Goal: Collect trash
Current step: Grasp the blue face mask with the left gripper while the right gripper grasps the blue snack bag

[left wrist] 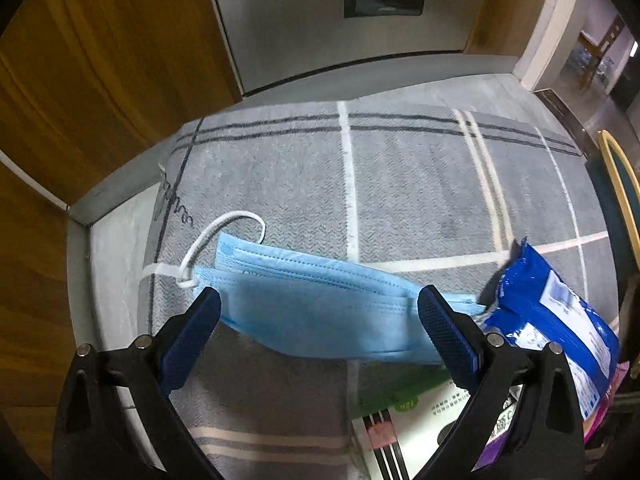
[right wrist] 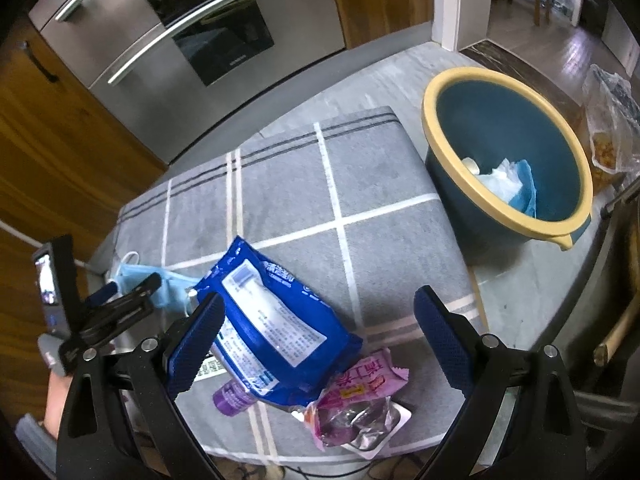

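- Dark-blue textured pads line both fingers of the left hand-held gripper point(left wrist: 320, 320), whose jaws stand spread wide and grasp nothing.
- Between those fingers lies a light-blue face mask point(left wrist: 316, 312), flat on the grey checked cloth point(left wrist: 420, 184); its white ear loop point(left wrist: 224, 240) curls at the mask's left end.
- Touching the mask's right end is a blue snack bag point(left wrist: 560, 320), torn at the top, which partly overlaps a white and green package point(left wrist: 412, 408) nearer the camera.
- The right hand-held gripper point(right wrist: 318, 320) is likewise released, fingers well apart, with nothing between the pads.
- Its left finger stands in front of the blue snack bag point(right wrist: 276, 312); under the bag's near edge show a purple tube point(right wrist: 232, 394) and a pink wrapper point(right wrist: 360, 396) with crumpled foil.
- Beyond the cloth's right edge stands a blue bin with a yellow rim point(right wrist: 440, 152), holding white and blue waste.
- A stainless-steel oven point(right wrist: 168, 44) sits in wooden cabinets behind the surface.
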Available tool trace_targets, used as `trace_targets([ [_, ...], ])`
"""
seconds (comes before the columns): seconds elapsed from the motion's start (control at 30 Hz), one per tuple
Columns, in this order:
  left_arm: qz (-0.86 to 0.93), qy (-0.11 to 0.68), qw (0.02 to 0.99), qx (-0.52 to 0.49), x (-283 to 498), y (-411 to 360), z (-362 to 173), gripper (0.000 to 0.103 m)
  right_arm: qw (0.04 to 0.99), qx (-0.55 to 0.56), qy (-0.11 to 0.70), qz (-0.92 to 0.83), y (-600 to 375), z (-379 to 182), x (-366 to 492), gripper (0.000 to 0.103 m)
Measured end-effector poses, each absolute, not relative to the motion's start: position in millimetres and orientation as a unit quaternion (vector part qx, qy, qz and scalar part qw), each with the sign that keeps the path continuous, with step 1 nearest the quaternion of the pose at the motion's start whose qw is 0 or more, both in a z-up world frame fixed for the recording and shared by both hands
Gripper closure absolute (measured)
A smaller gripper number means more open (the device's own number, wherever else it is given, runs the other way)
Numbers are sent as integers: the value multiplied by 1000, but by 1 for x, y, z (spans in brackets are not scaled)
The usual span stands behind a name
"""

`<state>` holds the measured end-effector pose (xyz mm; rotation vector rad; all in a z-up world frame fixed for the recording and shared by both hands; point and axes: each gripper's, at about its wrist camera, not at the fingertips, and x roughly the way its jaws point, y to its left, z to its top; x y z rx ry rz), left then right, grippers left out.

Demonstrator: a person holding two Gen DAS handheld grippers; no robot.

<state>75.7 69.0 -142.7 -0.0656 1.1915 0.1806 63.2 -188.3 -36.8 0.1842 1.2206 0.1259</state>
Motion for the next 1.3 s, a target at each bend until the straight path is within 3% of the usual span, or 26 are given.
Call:
trace_targets([
  [0.57, 60, 594, 802, -26, 86, 55, -173, 15, 810, 99, 573, 73, -185, -34, 65, 8],
  [0.7, 39, 586, 809, -13, 87, 47, -169, 35, 809, 99, 575, 74, -185, -34, 65, 8],
  [0.83, 15, 581, 814, -6, 88, 37, -166, 66, 809, 98, 575, 73, -185, -35, 65, 8],
  [0.87, 10, 580, 814, -7, 88, 36, -165, 80, 809, 97, 575, 72, -185, -35, 65, 8],
  [0.9, 5, 580, 815, -5, 88, 34, -164, 87, 809, 96, 575, 72, -186, -36, 65, 8],
  [1.0, 0, 577, 817, 5, 92, 27, -159, 98, 809, 87, 578, 67, -187, -39, 67, 8],
  [1.3, -33, 523, 852, 6, 84, 22, -109, 100, 800, 109, 587, 52, -202, -48, 72, 8],
])
